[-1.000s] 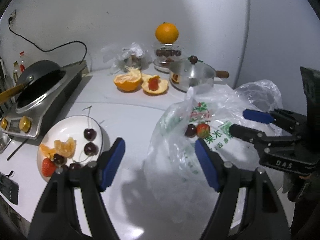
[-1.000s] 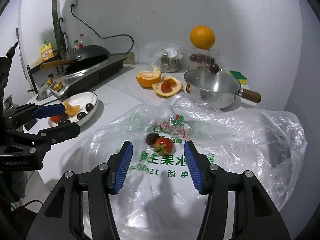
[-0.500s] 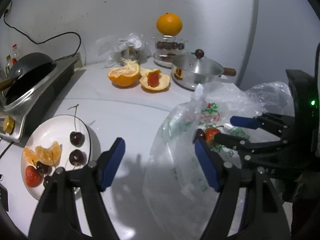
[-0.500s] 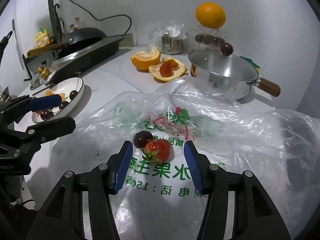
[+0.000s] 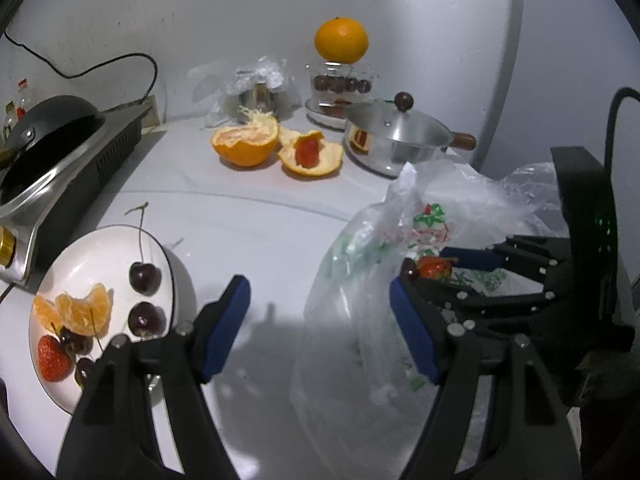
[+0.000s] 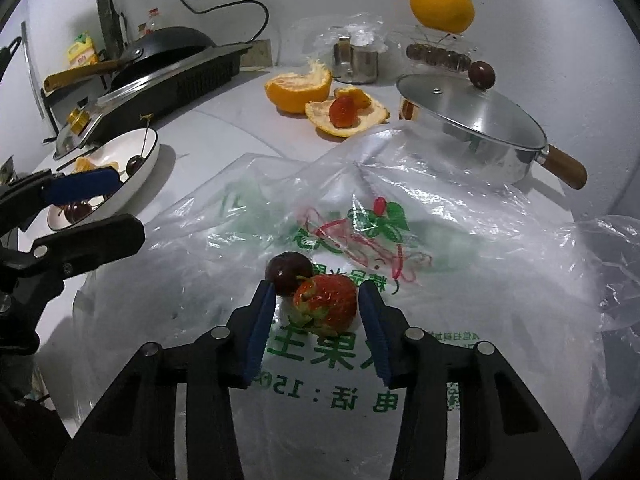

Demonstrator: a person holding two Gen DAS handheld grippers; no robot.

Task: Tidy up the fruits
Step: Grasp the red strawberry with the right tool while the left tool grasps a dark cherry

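Observation:
A red strawberry (image 6: 326,306) and a dark cherry (image 6: 288,276) lie on a clear plastic bag (image 6: 440,272) with green print. My right gripper (image 6: 316,304) straddles the strawberry and its jaws are closing. The blue pads (image 6: 262,320) stand close on both sides, with a small gap showing on the left. In the left wrist view the same strawberry (image 5: 434,267) sits between the right gripper's (image 5: 425,266) fingers. My left gripper (image 5: 316,312) hangs open and empty over bare counter, between the bag and a white plate (image 5: 84,256) that holds cherries, orange segments and a strawberry.
At the back lie a torn orange half (image 5: 245,146) and peel holding a strawberry (image 5: 308,152). A lidded steel pot (image 6: 472,120) stands right of them. A whole orange (image 5: 341,40) tops a glass jar. A cooker with a black pan (image 5: 44,148) fills the left side.
Both grippers have come down and nearer to the bag. The right gripper's jaws have narrowed around the strawberry, which now lies between the pads instead of ahead of them.

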